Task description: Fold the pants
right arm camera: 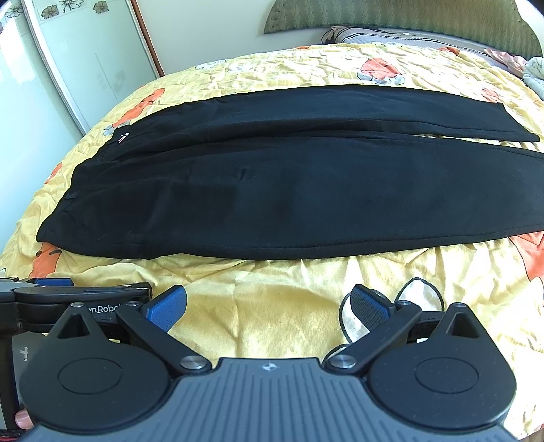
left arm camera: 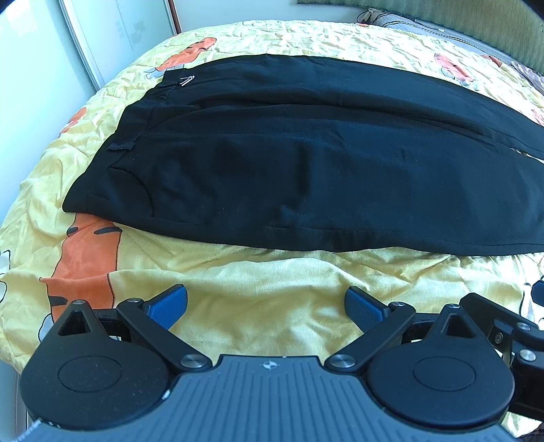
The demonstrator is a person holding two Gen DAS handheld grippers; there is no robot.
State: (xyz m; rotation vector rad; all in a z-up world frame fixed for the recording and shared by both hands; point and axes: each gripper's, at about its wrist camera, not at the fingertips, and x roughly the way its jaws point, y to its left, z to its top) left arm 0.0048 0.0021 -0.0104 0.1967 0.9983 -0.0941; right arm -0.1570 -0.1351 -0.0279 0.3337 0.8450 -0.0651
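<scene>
Black pants (left arm camera: 306, 163) lie spread flat across the middle of the bed (left arm camera: 272, 306), waistband toward the bed's left edge and both legs running side by side toward the right edge, the far leg's hem (right arm camera: 523, 129) visible in the right wrist view. No fold looks made yet, so the task seems at its start.

Left tongs (left arm camera: 265, 306) hover released over bare yellow quilt near the bed's front edge, short of the pants' near seam, holding nothing. Right tongs (right arm camera: 268, 306) are likewise spread and empty, just beside the left ones.

A sensible first step would be folding one leg over the other lengthwise: one pair of tongs pinching the near waistband corner (left arm camera: 73, 204), the other the near hem, lifting together so the cloth stays taut and edges line up.

Quilt wrinkles under the pants could get pinched along with the fabric. Pillows (right arm camera: 374, 35) and a green headboard (right arm camera: 408, 17) sit along the far edge, a sliding wardrobe door (right arm camera: 85, 61) stands beyond the left; none blocks the work.
</scene>
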